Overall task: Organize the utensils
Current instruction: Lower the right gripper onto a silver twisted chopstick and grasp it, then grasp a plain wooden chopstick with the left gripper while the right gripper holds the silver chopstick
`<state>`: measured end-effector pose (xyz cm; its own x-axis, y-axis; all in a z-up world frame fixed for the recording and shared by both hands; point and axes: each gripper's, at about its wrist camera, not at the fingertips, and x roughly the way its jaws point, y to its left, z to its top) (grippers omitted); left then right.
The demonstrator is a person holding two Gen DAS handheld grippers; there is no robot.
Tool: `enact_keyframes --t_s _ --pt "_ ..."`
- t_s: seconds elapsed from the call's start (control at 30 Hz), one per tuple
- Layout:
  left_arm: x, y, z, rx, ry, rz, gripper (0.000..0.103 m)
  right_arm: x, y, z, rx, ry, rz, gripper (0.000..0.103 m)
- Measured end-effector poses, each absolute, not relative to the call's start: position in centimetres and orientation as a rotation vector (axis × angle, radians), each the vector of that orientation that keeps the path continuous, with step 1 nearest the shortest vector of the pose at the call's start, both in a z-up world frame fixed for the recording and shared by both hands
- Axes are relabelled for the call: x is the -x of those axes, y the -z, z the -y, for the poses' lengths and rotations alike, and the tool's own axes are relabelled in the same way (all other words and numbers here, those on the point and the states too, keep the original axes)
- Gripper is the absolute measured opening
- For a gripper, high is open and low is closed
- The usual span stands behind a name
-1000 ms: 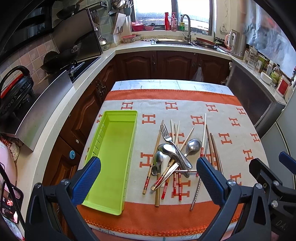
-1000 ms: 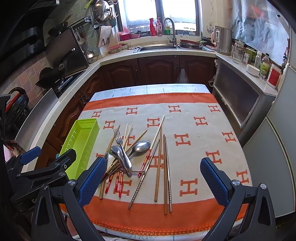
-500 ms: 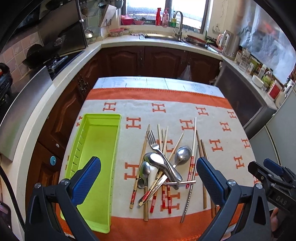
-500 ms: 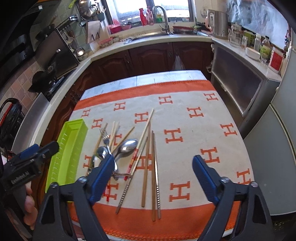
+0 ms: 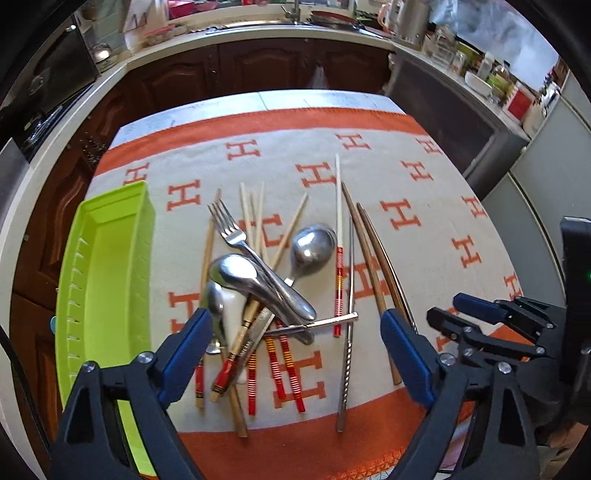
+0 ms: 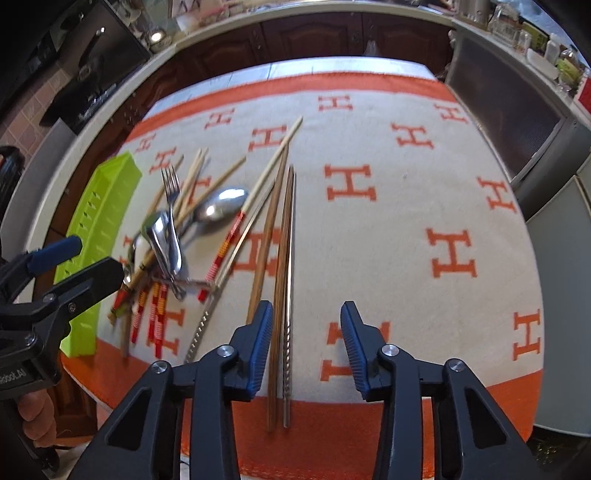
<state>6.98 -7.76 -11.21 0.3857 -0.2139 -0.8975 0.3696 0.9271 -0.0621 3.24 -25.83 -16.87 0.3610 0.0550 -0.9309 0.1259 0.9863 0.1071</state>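
The right gripper (image 6: pixel 306 332) hangs over 2 chopsticks (image 6: pixel 284 295), 1 wooden and 1 metal, at the right edge of the utensil pile (image 5: pixel 266 288) on the tabletop (image 6: pixel 406 221). Its jaws, just closing, stand partly spread, clear of both sticks. The sticks' long axis runs straight away from the gripper, beside the left pad. The left gripper (image 5: pixel 295 354), spread wide, hovers over the pile; the green tray (image 5: pixel 110 258) lies left.

Orange-bordered H-patterned cloth (image 6: pixel 406 221), dark wood cabinets (image 5: pixel 258 66), pale countertop (image 5: pixel 258 35)
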Motion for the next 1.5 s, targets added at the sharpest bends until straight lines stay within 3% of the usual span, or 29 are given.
enact_keyframes --t_s 0.17,0.63,0.67,0.73,0.8,1.03,1.33,1.43,1.5 --pt "-6.6 13.0 8.7 -0.160 0.418 -1.175 0.080 -2.9 19.4 24.8 -0.137 0.011 -1.249 0.032" --pt "-7.0 14.1 9.0 -0.130 0.406 -1.226 0.079 -3.8 20.5 23.1 0.032 0.020 -1.225 0.028" --pt "-7.0 14.0 9.1 -0.130 0.405 -1.224 0.079 -4.0 20.5 23.2 0.030 0.023 -1.217 0.025" --pt "-7.0 13.9 9.1 -0.133 0.404 -1.218 0.079 -4.1 20.4 23.8 0.024 0.049 -1.202 0.006" --pt "-7.0 13.6 9.3 -0.130 0.415 -1.207 0.078 -4.0 20.3 25.2 -0.019 0.075 -1.197 0.006" --pt "-8.2 14.1 12.2 -0.058 0.513 -1.316 0.033 -3.1 19.5 31.1 -0.283 0.134 -1.166 0.006" --pt "-10.5 14.9 17.0 0.014 0.501 -1.418 0.031 -1.4 18.8 33.8 -0.404 0.129 -1.136 0.006" --pt "-11.0 16.1 17.9 0.032 0.481 -1.464 0.019 -0.7 18.7 34.0 -0.427 0.126 -1.131 0.006" --pt "-10.9 16.8 18.1 0.032 0.467 -1.482 0.017 -0.2 18.7 34.2 -0.439 0.126 -1.128 0.006"
